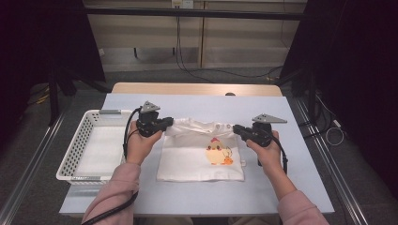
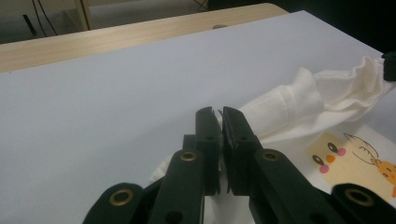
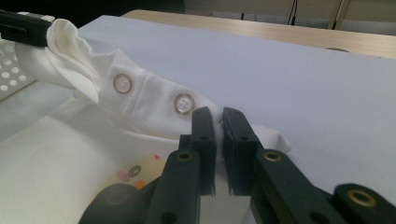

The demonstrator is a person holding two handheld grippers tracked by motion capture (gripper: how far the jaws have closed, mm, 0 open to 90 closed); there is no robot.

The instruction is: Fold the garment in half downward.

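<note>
Garment: white cotton baby shirt with chick print [image 1: 202, 154] | left claw [image 2: 218, 116] pinching one shoulder | right claw [image 3: 218, 116] pinching other shoulder | cloth between pads mostly hidden | print cut off beside each claw

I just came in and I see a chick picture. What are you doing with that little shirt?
A person is holding a small white shirt with a chick printed on it, using two black tongs. The left tongs pinch one top corner and the right tongs pinch the other, so the top edge is lifted and stretched between them. The rest lies on the table. A white basket sits at the left.
</note>
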